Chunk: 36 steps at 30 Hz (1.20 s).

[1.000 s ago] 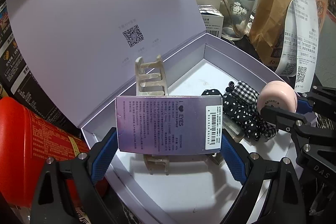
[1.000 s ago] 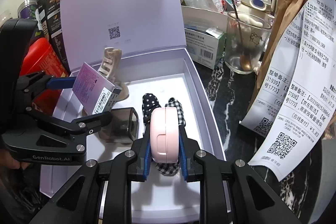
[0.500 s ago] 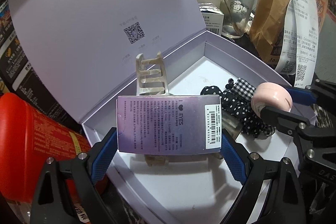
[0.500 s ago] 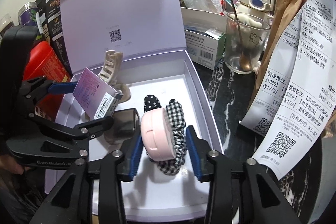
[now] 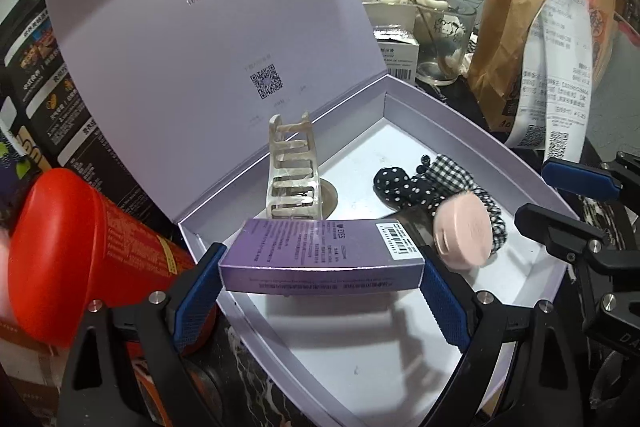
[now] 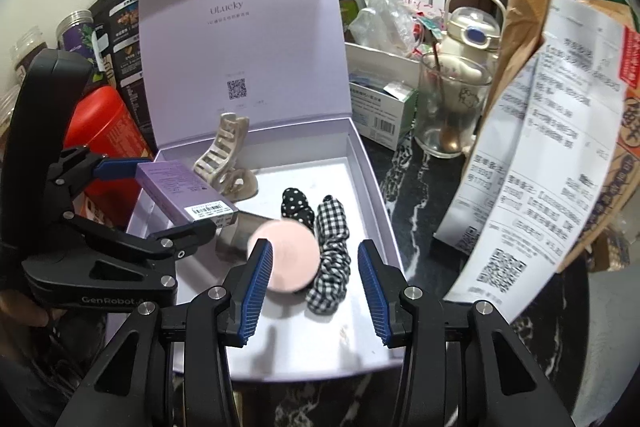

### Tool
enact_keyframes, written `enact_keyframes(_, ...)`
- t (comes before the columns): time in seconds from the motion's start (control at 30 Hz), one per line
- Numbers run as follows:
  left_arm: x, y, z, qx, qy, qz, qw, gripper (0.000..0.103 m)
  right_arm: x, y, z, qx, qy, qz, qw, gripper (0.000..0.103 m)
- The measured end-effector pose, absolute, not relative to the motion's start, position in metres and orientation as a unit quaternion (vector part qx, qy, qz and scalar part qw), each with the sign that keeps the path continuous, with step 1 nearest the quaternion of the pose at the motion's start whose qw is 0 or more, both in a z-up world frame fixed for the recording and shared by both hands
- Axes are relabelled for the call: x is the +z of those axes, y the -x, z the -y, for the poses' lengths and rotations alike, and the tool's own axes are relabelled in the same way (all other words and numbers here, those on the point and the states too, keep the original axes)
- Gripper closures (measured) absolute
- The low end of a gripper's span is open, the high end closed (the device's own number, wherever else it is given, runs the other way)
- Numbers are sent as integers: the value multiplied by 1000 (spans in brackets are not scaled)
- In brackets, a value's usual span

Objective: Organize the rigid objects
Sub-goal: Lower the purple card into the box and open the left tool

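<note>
Placing step under way: right hand-held gripper [image 6: 314, 289] opening, pink compact [image 6: 285, 255] free between its jaws, lying in the lavender box [image 6: 376, 183]. Left hand-held gripper [image 5: 320, 285] clamping purple carton [image 5: 322, 259] above the box; next, probably lowering and releasing.

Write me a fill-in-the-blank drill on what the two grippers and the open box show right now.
1. The left gripper is clamped on a small ____ carton.
2. The round pink case lies in the box, partly on a ____ hair tie.
3. The right gripper, its jaws opening, holds ____.
4. The beige hair claw stands near the box's ____ lid.

Missing words: purple; checked; nothing; raised
</note>
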<state>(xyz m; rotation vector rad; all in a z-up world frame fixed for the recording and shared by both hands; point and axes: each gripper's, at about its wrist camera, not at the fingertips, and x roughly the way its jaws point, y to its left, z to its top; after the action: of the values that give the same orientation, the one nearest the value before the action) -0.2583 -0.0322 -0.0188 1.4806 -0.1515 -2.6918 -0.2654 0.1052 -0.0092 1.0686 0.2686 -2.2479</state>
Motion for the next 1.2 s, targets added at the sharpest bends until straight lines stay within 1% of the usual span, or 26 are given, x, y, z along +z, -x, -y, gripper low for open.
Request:
enact_keyframes(0.1, -13, 254, 29, -877, -477, 49, 34, 10, -2, 261, -112, -855, -402, -97, 313, 57)
enact_keyframes(0.6, 22, 235, 10, -892, -449, 48, 24, 9, 42, 229, -137, -877, -370, -107, 288, 57)
enact_keyframes(0.8, 46, 218, 3, -911, -410, 46, 27, 9, 61, 212, -146, -891, -343, -108, 276, 57)
enact_keyframes(0.9, 61, 208, 0, -920, -389, 44, 24, 9, 72, 202, -152, -898, -327, -109, 272, 49)
enact_keyframes(1.1, 85, 185, -7, -935, -353, 42, 17, 9, 90, 183, -165, -913, -298, -103, 258, 48)
enact_keyframes(1.2, 97, 170, -10, -942, -333, 38, 13, 9, 99, 173, -173, -920, -284, -96, 253, 42)
